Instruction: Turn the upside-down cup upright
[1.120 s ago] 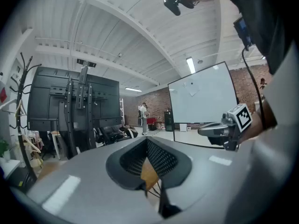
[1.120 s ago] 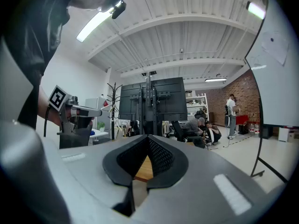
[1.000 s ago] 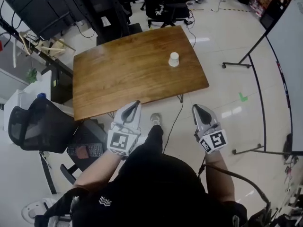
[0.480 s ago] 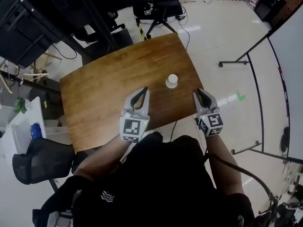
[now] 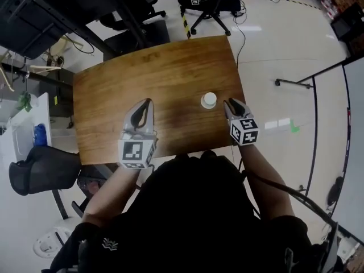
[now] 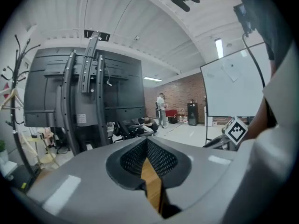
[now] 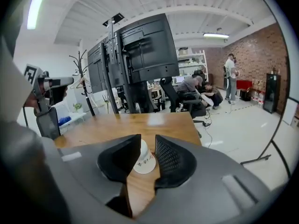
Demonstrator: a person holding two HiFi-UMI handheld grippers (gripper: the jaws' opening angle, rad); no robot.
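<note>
Parting by only a narrow gap, the jaws of the right gripper [image 7: 147,141] stand released, with nothing clamped between them. Through that gap its own view shows the cup [image 7: 145,161] just beyond the tips, partly hidden by the left-hand jaw. The cup is white and upside down, with its narrow base up and its wide rim flat on the wood, and it has dark print on its side. From the head view the right gripper [image 5: 230,104] sits over the table's near right part, and the cup [image 5: 209,100] stands just beside its tips, on the side toward the left gripper.

The left gripper [image 6: 146,141] is clenched: its tips meet and hold nothing, and only a strip of table [image 6: 152,181] shows below them. In the head view the left gripper [image 5: 143,111] is over the near left part of the table [image 5: 142,67], well apart from the cup.

Farther out, a black office chair [image 5: 34,169] stands off the table's left corner, and a whiteboard [image 5: 355,124] stands to the right. Beyond the table's far edge are large black screens on a stand [image 7: 145,55], a coat stand [image 7: 81,64] and a brick wall [image 7: 261,50], and a person stands there [image 7: 231,76].
</note>
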